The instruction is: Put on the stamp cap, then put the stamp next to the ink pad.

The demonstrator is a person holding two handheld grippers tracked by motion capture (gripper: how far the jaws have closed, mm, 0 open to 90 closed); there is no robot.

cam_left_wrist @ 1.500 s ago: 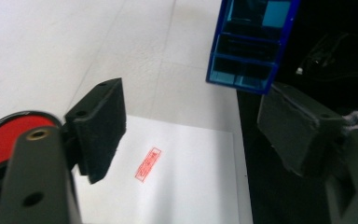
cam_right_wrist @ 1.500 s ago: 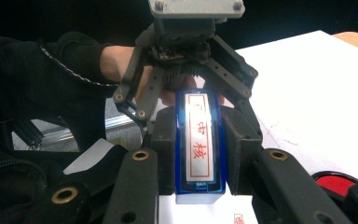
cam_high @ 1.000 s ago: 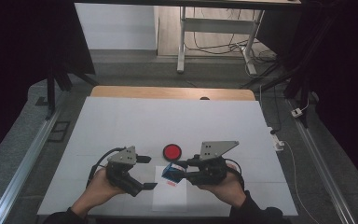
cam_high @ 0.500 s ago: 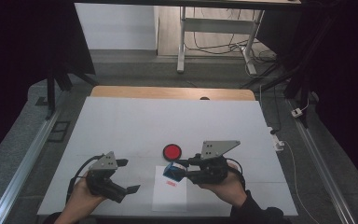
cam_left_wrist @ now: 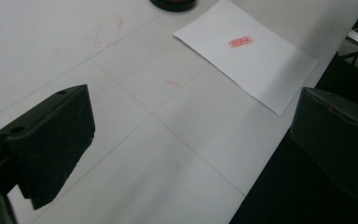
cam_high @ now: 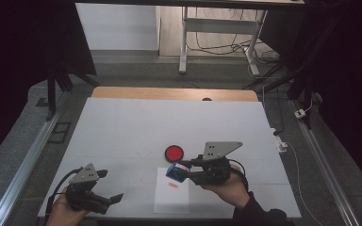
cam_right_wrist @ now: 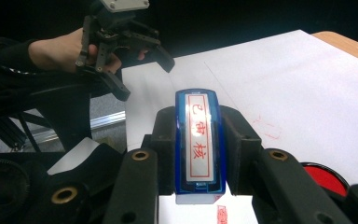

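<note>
Blue plastic, the stamp (cam_right_wrist: 198,149) is sitting clamped between the jaws of the right gripper (cam_high: 185,172), red characters facing up, hanging just above the near end of the paper (cam_high: 171,190), which is bearing a small red print (cam_left_wrist: 241,42). Beyond it the red ink pad (cam_high: 174,152) is resting on the table (cam_high: 122,127). Well apart, the left gripper (cam_high: 109,186) is hovering near the front edge, jaws spread wide, holding nothing.

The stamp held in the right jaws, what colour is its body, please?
Blue stamp, white label with red characters; clearest in the right gripper view.
</note>
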